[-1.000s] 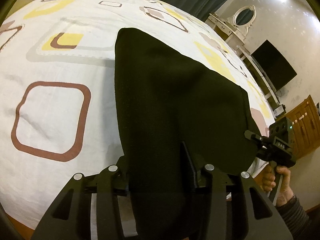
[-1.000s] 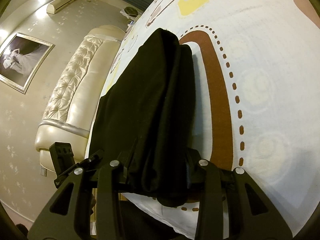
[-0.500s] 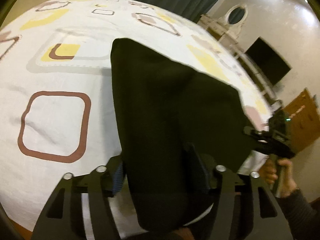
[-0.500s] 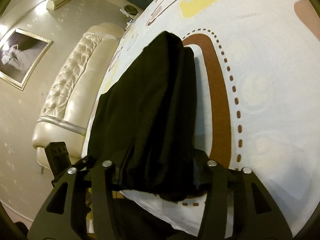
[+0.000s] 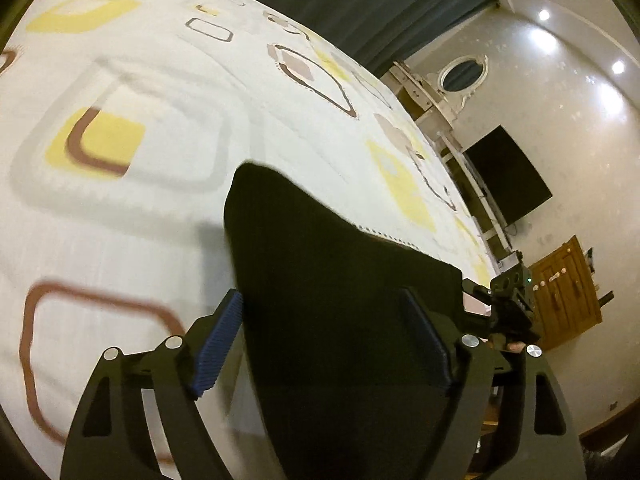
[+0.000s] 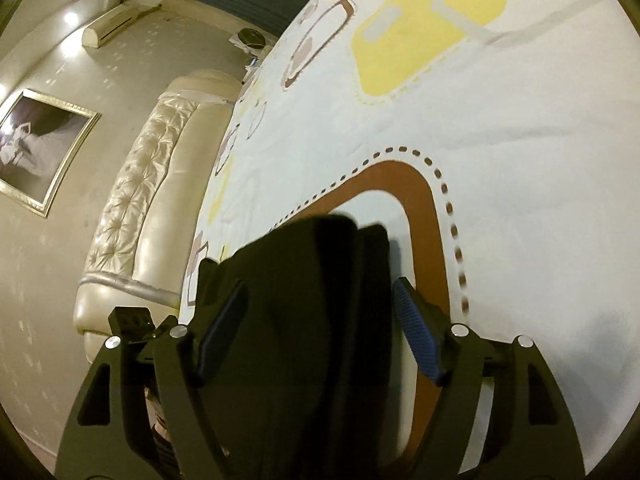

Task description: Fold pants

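Note:
The black pants (image 5: pixel 340 280) lie folded into a thick dark bundle on the patterned bed sheet (image 5: pixel 120 220), near its front edge. My left gripper (image 5: pixel 320 344) straddles their near end. Its jaws are opening, and the blue pads (image 5: pixel 218 348) stand off the cloth. In the right wrist view the pants (image 6: pixel 312 320) run between the fingers of my right gripper (image 6: pixel 320 334). Its jaws are opening too, pads (image 6: pixel 416 336) clear of the fabric. Each gripper shows in the other's view: the right gripper (image 5: pixel 508 300) beyond the pants, the left gripper (image 6: pixel 132 320) at the lower left.
A cream tufted headboard (image 6: pixel 136 208) and a framed picture (image 6: pixel 36 152) lie left of the bed. A dark curtain (image 5: pixel 360 8), a dressing table with an oval mirror (image 5: pixel 460 76), a black TV (image 5: pixel 508 176) and a wooden cabinet (image 5: pixel 568 292) stand beyond the bed's right side.
Both grippers' jaws have spread wide and let go of the pants. Both have drawn back toward the near edge, so the pants look shorter and lie flat on the sheet.

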Demonstrator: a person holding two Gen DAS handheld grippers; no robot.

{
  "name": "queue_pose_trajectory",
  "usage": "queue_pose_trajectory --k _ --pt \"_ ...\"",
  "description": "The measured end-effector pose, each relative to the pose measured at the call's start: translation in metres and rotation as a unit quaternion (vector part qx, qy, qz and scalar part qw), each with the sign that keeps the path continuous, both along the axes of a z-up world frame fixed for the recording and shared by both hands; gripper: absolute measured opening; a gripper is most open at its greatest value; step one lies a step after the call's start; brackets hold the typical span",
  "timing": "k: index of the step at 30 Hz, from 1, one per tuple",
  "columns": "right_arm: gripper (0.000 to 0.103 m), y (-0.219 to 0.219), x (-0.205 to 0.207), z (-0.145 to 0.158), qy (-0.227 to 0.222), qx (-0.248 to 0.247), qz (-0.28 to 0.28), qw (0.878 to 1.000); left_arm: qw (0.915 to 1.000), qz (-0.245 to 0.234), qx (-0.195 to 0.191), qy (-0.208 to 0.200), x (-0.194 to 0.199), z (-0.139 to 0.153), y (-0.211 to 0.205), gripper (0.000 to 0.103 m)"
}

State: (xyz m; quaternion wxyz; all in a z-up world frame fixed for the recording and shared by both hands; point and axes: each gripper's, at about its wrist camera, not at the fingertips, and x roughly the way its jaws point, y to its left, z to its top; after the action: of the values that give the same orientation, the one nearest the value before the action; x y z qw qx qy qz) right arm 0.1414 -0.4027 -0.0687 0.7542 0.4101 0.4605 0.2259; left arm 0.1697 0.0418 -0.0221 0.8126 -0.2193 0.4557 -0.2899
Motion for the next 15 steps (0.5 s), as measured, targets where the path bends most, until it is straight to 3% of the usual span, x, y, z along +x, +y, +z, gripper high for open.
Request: queue_pose_trajectory --k 6,7,9,11,15 --pt "0.073 0.009 0.015 -0.005 0.003 0.004 0.022 1.0 0.9987 -0.015 0.021 0.045 0.026 -0.019 -0.005 0.08" --pt "0.071 0.01 0.017 -0.005 0.003 -0.001 0.029 1.0 0.9981 -0.019 0.019 0.055 0.029 -0.024 -0.006 0.08" --pt "0.055 0.011 0.017 -0.007 0.004 -0.012 0.038 0.999 0.9971 -0.02 0.023 0.069 0.032 -0.032 -0.007 0.079" --pt "0.043 0.01 0.016 -0.01 0.003 -0.014 0.045 0.999 0.9973 -0.022 0.029 0.064 0.027 -0.036 -0.008 0.054" --pt "0.033 0.007 0.013 -0.01 -0.004 -0.005 0.044 0.999 0.9976 -0.023 0.048 0.044 0.019 -0.032 -0.015 0.039"
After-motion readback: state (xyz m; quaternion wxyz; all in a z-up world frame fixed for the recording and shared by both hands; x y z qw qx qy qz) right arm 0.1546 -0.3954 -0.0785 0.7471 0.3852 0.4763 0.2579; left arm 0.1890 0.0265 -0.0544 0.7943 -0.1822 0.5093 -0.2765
